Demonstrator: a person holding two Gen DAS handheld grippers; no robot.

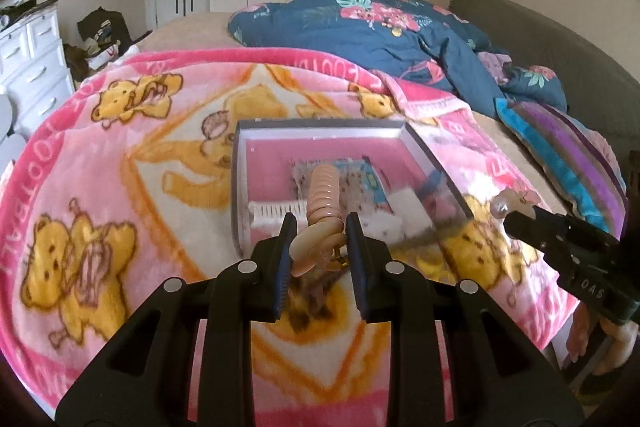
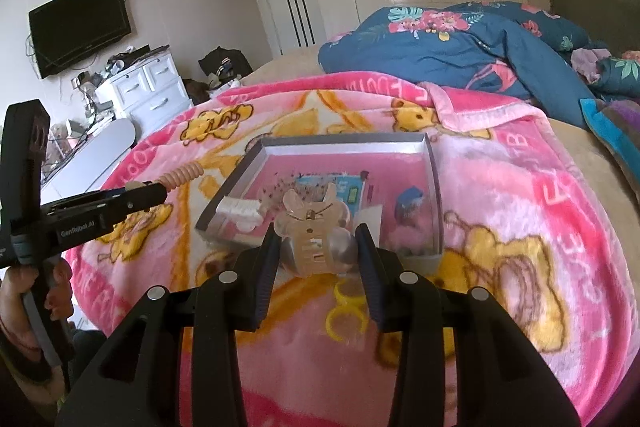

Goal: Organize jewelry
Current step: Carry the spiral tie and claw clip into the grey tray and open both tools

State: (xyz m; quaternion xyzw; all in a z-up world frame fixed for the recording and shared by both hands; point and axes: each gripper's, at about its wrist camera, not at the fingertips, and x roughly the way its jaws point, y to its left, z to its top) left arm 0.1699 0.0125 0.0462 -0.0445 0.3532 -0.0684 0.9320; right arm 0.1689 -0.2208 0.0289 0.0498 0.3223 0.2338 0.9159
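Both grippers are holding hair pieces above the box on the bed.

The left gripper (image 1: 318,227) is pinching a peach disc bracelet (image 1: 323,193) between fingers (image 1: 286,247) that are closed most of the way, its beads sticking out forward over the near edge of the grey box (image 1: 436,163). The right gripper (image 2: 318,243) is clamping a translucent beige claw clip (image 2: 314,227) between fingers (image 2: 370,251) that are partly closed on its sides, just before the box's near edge. The box is sitting on the pink bear blanket (image 1: 120,147), with a white comb (image 2: 240,213) and small cards lying inside on its pink lining. A yellow ring (image 2: 346,311) is lying on the blanket under the right gripper.
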